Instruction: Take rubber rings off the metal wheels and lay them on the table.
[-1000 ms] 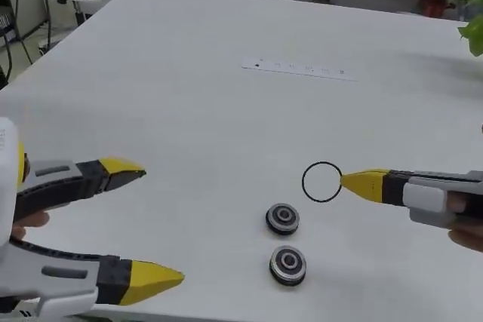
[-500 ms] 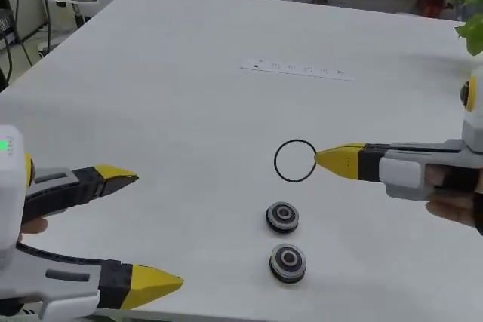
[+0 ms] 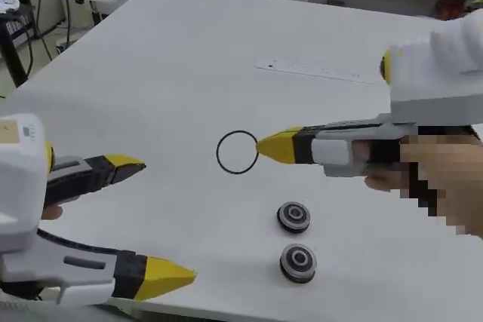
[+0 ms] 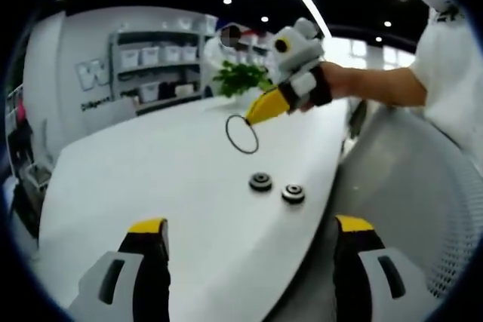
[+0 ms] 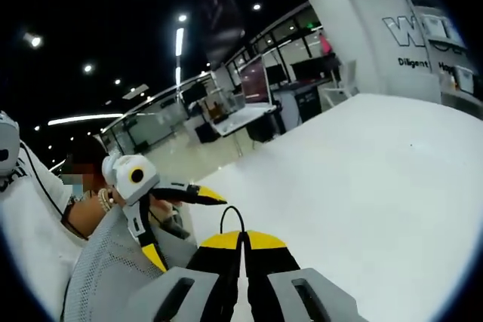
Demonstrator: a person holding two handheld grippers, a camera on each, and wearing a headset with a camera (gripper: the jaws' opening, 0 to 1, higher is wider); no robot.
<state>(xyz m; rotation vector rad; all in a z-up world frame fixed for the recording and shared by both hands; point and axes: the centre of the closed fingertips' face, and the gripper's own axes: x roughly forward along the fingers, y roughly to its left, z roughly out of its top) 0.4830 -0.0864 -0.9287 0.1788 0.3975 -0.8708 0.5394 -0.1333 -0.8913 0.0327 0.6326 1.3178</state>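
Right gripper [image 3: 260,147] clamped on rubber ring [image 3: 237,151]; in right gripper view the jaws hide most of it. Left gripper [image 3: 167,220]: jaws apart.

Two wheels sit on the worktop [image 3: 166,73] near its front edge, the far wheel [image 3: 293,216] just at 12 o'clock of the near wheel [image 3: 299,262]. The ring [image 3: 237,151] hangs at their 11 o'clock, pinched at the right claw [image 3: 260,147] tip. The left claw [image 3: 167,221], jaws spread, is at their 9 o'clock, well apart.
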